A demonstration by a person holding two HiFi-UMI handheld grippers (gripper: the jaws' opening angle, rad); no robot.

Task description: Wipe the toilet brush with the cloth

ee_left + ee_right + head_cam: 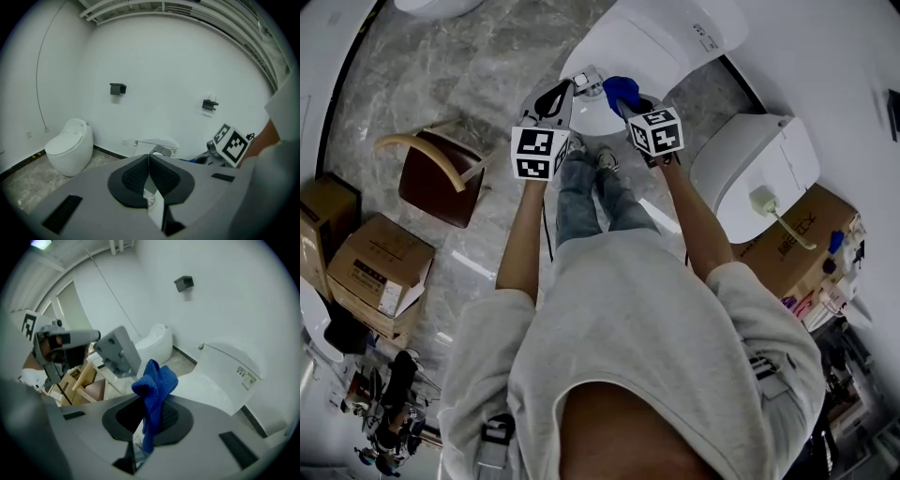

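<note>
Left gripper is pressed shut on the thin white brush. Right gripper pinches the blue cloth, above the toilet.

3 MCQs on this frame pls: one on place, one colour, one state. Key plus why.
1. In the head view, the brown chair with curved wooden armrest stands:
A. left of the person's legs
B. right of them
C. between them

2. The bunched cloth is:
A. white
B. blue
C. yellow

3. The right gripper is:
A. open, empty
B. shut, empty
C. shut on the cloth

Key:
1 A, the chair sits at the view's left side.
2 B, it shows blue in the right gripper view.
3 C, the cloth stands pinched between the closed jaws.
</note>
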